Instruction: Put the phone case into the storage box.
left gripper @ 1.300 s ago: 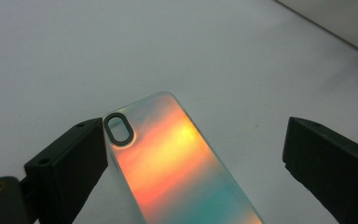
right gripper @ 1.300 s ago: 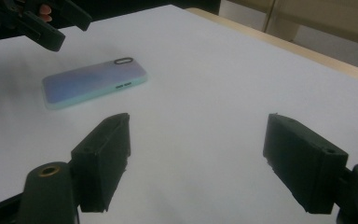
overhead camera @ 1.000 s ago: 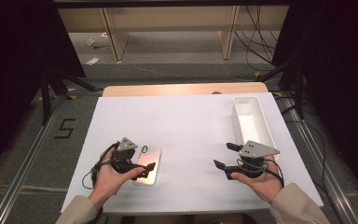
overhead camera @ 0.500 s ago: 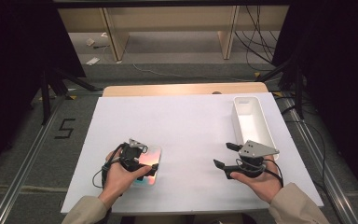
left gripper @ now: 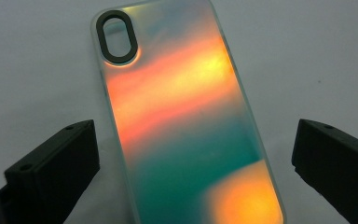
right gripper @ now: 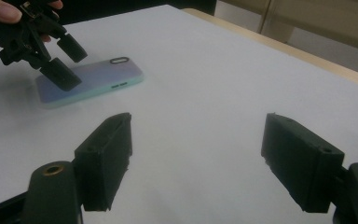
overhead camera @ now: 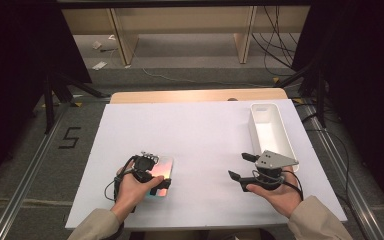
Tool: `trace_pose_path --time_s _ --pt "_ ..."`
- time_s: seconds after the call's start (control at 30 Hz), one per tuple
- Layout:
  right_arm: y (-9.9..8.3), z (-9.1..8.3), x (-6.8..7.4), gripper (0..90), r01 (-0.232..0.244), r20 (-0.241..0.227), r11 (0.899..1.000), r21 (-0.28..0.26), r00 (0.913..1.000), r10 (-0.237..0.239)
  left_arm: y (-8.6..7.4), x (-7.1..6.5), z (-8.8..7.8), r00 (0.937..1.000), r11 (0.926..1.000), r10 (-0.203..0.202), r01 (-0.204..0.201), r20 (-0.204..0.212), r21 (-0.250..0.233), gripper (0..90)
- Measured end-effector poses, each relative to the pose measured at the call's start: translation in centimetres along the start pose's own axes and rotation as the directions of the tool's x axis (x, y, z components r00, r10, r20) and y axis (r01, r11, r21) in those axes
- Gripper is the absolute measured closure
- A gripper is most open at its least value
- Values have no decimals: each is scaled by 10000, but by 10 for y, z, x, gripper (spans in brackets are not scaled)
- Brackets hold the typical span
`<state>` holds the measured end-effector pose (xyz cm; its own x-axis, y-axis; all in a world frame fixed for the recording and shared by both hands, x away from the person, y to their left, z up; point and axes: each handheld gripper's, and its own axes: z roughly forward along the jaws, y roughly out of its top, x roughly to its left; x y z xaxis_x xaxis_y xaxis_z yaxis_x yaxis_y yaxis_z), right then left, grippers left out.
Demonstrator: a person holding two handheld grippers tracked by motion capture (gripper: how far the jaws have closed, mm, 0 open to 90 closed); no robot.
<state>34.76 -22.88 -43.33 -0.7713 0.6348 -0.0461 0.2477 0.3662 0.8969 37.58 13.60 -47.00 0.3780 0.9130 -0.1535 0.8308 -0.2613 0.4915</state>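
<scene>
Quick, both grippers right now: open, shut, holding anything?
Left gripper: open, jaws spread to either side of the phone case lying on the table, not gripping it.
Right gripper: open, nothing between its jaws.

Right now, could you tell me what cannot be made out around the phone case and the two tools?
- Phone case: its lower end is cut off by the bottom edge of the left gripper view.
- Same case, high view: near part hidden under the left tool and hand.
- White bin: near end hidden behind the right tool in the high view.
</scene>
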Motion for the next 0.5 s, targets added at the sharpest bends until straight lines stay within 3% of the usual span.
trace_pose_path --time_s 0.5 --pt "0 0 0 262 -19 -35 10000 6 10000 19 0 -3 8 9997 9988 -192 197 -119 439 8"
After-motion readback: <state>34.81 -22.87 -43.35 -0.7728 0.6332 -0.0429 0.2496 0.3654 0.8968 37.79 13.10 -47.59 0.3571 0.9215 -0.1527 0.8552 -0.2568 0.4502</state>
